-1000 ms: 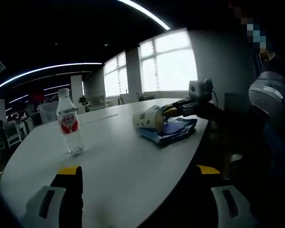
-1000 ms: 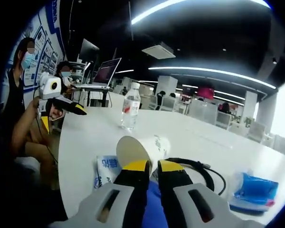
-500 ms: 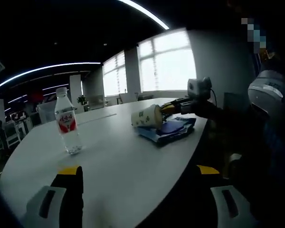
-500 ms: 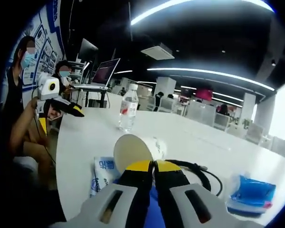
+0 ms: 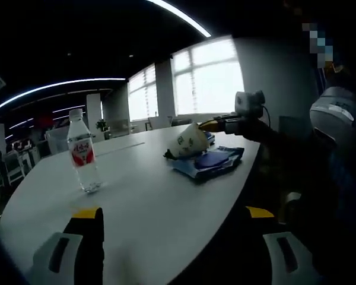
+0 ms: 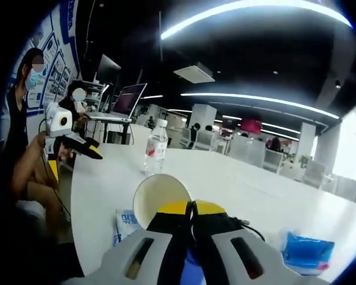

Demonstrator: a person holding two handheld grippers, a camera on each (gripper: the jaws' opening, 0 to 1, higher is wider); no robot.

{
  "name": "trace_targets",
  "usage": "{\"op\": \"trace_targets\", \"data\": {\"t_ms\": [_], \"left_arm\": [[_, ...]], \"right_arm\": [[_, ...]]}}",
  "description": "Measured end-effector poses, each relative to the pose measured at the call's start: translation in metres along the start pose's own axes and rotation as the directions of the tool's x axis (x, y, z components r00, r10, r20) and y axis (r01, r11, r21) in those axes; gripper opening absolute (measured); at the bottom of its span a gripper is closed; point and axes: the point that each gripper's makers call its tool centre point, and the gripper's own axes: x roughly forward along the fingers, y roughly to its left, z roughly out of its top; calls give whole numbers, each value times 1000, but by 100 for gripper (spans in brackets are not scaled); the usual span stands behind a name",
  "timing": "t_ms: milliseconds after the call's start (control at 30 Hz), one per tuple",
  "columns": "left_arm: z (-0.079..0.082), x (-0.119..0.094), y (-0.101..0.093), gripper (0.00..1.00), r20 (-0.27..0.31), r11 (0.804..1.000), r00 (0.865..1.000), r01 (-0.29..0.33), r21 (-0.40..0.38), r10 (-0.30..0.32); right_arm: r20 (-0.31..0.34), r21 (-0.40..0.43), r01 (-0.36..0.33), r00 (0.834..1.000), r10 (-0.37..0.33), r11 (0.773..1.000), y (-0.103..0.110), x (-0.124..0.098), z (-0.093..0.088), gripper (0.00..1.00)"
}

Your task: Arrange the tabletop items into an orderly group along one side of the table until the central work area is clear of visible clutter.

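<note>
We see a white table (image 5: 160, 202) with a water bottle (image 5: 83, 153) standing upright near its far-left edge. By its right edge lies a blue packet (image 5: 210, 161). Above it our right gripper (image 6: 191, 208) clenches the rim of a paper cup (image 6: 156, 195), lifted and tilted. Our left gripper (image 5: 172, 217) hangs released, jaws wide apart, over the near edge.

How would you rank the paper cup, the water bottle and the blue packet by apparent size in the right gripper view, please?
1. Paper cup, largest, though nearest the camera.
2. Blue packet.
3. Water bottle, smallest-looking, but it stands farthest away, so its true rank is unsure.
</note>
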Motion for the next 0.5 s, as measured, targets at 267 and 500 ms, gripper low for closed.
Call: {"op": "trace_targets", "data": {"t_ms": [267, 500], "left_arm": [[0, -2, -1, 96, 0, 1000, 1000, -3, 4, 3], [-1, -3, -1, 96, 0, 1000, 1000, -6, 2, 6]], "right_arm": [[19, -7, -16, 1000, 16, 1000, -9, 1, 21, 0], [42, -29, -8, 999, 9, 1000, -19, 3, 40, 0]]}}
